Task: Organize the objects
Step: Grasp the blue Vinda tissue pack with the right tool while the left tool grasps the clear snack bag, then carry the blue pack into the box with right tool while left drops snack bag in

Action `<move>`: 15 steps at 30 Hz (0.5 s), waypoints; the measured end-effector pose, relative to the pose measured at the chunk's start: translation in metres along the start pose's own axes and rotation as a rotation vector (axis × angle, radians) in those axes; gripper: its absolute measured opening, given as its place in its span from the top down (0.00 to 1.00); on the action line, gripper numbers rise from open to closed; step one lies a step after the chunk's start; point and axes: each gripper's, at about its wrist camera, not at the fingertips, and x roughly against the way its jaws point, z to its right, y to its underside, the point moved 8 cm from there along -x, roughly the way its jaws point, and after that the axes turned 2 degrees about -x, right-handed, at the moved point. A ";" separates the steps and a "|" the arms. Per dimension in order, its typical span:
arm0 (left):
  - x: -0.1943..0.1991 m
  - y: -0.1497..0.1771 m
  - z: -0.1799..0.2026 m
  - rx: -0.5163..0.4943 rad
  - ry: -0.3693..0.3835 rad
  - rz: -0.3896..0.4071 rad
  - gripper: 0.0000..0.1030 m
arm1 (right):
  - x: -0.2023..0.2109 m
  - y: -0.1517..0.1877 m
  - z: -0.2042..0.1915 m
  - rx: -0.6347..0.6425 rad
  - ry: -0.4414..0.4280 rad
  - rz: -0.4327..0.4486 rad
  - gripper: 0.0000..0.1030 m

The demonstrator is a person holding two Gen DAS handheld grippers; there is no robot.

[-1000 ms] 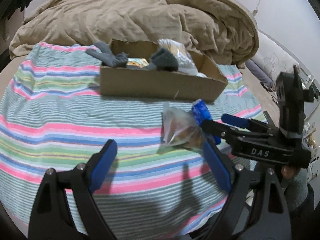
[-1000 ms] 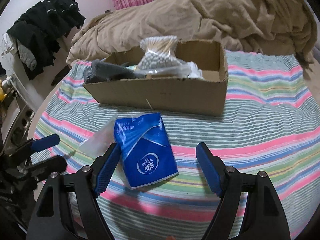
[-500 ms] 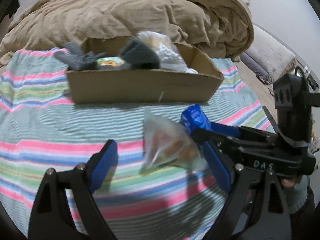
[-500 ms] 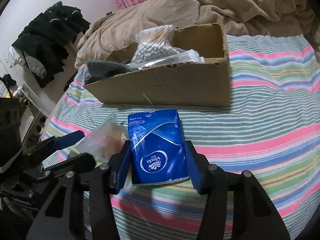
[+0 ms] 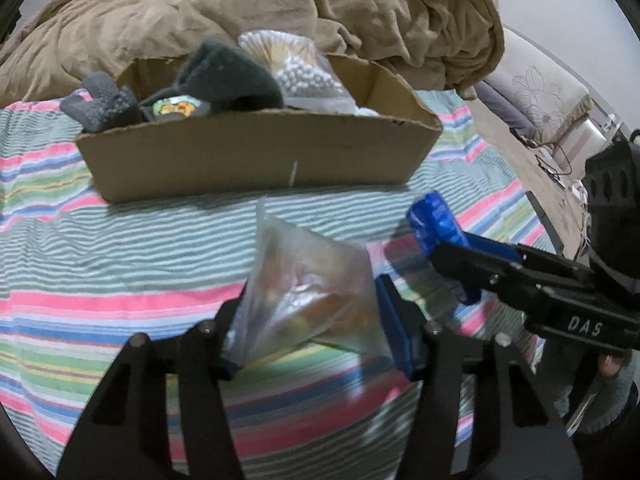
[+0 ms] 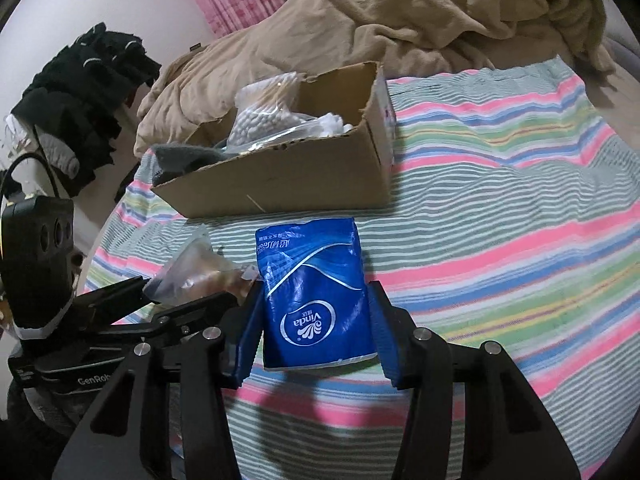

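Observation:
My left gripper (image 5: 310, 320) is shut on a clear plastic bag (image 5: 308, 292) of brownish items, held above the striped sheet. My right gripper (image 6: 316, 320) is shut on a blue Vinda tissue pack (image 6: 316, 284), also lifted; it shows in the left wrist view (image 5: 438, 224) to the right of the bag. The bag shows in the right wrist view (image 6: 196, 268) left of the tissue pack. An open cardboard box (image 5: 256, 152) lies just beyond both grippers, holding grey socks (image 5: 224, 76), a bag of cotton swabs (image 5: 296, 68) and other small items.
The striped sheet (image 6: 500, 240) covers the bed. A crumpled tan duvet (image 5: 280, 12) lies behind the box. Black clothes (image 6: 80, 92) hang at the far left in the right wrist view. A sofa (image 5: 540, 96) stands off the bed's right side.
Both grippers closed: the left on the clear bag, the right on the tissue pack. Both have lifted their items and moved closer to the cardboard box.

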 end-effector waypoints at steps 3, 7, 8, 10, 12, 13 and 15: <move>0.011 0.000 -0.001 0.004 -0.012 0.017 0.47 | 0.006 -0.001 -0.002 0.001 0.003 0.011 0.49; 0.030 0.001 -0.003 0.011 -0.022 0.046 0.50 | 0.017 -0.003 -0.009 0.020 0.011 0.031 0.49; 0.035 0.000 -0.004 0.014 -0.023 0.052 0.51 | 0.019 -0.004 -0.011 0.023 0.012 0.035 0.49; 0.048 -0.001 -0.005 0.021 -0.026 0.074 0.51 | 0.025 -0.006 -0.015 0.028 0.012 0.046 0.49; 0.062 -0.004 -0.006 0.020 -0.027 0.100 0.56 | 0.030 -0.008 -0.018 0.033 0.013 0.056 0.49; 0.067 -0.005 -0.006 0.018 -0.027 0.109 0.56 | 0.032 -0.009 -0.020 0.036 0.013 0.061 0.49; 0.072 -0.008 -0.008 0.010 -0.032 0.119 0.56 | 0.037 -0.012 -0.024 0.042 0.015 0.071 0.49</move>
